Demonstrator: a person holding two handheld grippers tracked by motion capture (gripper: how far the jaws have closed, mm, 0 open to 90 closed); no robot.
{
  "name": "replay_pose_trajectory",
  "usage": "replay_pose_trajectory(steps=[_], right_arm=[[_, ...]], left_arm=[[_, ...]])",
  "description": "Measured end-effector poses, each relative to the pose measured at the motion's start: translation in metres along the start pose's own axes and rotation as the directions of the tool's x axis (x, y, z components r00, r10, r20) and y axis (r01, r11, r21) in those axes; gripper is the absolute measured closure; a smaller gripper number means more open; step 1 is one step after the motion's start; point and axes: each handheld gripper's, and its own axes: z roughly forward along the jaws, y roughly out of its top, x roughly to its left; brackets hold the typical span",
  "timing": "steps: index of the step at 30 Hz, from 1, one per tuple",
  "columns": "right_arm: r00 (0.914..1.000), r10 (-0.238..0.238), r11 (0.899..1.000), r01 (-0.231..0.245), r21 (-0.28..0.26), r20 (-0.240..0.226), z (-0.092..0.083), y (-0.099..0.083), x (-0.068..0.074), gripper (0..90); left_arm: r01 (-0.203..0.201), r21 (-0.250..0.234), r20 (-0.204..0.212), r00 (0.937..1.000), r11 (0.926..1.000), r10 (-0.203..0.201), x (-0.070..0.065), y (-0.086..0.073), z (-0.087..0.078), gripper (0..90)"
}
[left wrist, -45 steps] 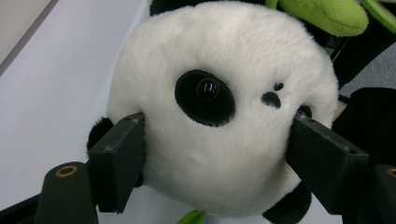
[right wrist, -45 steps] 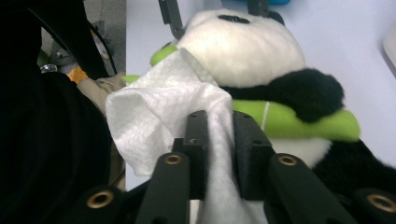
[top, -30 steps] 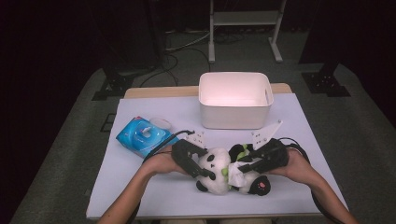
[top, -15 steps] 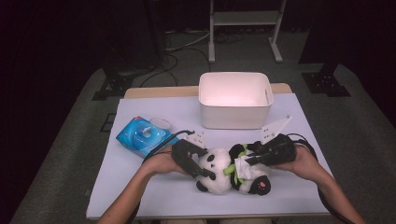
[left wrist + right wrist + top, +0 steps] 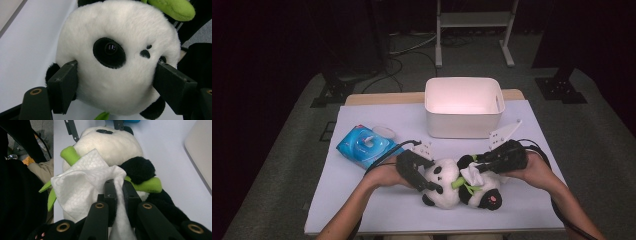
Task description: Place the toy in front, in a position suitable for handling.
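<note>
A black-and-white panda plush (image 5: 447,177) with green leaves lies on the white table near its front edge. My left gripper (image 5: 434,181) is shut on the panda's head, and its pads (image 5: 63,85) press into the fur on both sides of the face (image 5: 112,57). My right gripper (image 5: 473,164) is shut on a white wipe (image 5: 472,175). In the right gripper view the wipe (image 5: 80,182) is pinched between the jaws of the right gripper (image 5: 119,185) and drapes over the panda's body (image 5: 112,145).
A white bin (image 5: 462,125) stands at the back middle of the table. A blue pack of wipes (image 5: 367,146) lies at the left, its lid open. Bare tabletop (image 5: 362,205) runs along the front left. Dark stands and cables surround the table.
The right gripper has shifted slightly to the right with the wipe, which now lies smaller on the panda. The left gripper and the panda's head have stayed put.
</note>
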Motion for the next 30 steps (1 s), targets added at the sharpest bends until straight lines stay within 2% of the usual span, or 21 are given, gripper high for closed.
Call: replay_pose_trajectory(steps=[5, 11, 16, 22, 28, 30], right_arm=[[1.0, 0.004, 1.0, -0.004, -0.003, -0.004, 0.0, 0.002, 0.001, 83.3], [0.9999, -0.012, 1.0, 0.012, -0.005, 0.005, 0.001, 0.01, 0.0, 83.2], [0.9999, -0.007, 0.999, 0.007, -0.039, 0.012, 0.001, 0.019, -0.003, 82.9], [0.9999, 0.007, 1.0, -0.006, -0.019, 0.012, 0.002, 0.021, -0.006, 74.9], [0.9986, -0.003, 1.0, 0.004, -0.029, 0.053, -0.005, 0.017, -0.001, 71.7], [0.9983, -0.004, 0.999, 0.006, -0.033, 0.059, -0.008, 0.016, 0.0, 76.0]], left_arm=[[-0.003, 0.0, 0.0, 1.0, 1.0, 0.003, 0.0, 0.0, 0.0, 22.3], [-0.004, 0.006, 0.001, 1.0, 1.0, 0.004, 0.0, 0.0, 0.0, 22.4], [-0.005, 0.004, 0.002, 1.0, 1.0, 0.005, -0.001, 0.0, 0.0, 22.4], [-0.004, 0.002, 0.002, 1.0, 1.0, 0.004, 0.0, 0.0, 0.0, 22.4], [0.0, 0.002, 0.002, 1.0, 1.0, 0.0, 0.0, 0.0, 0.0, 22.4], [0.002, 0.001, 0.003, 1.0, 1.0, -0.002, 0.0, 0.0, 0.0, 22.3]])
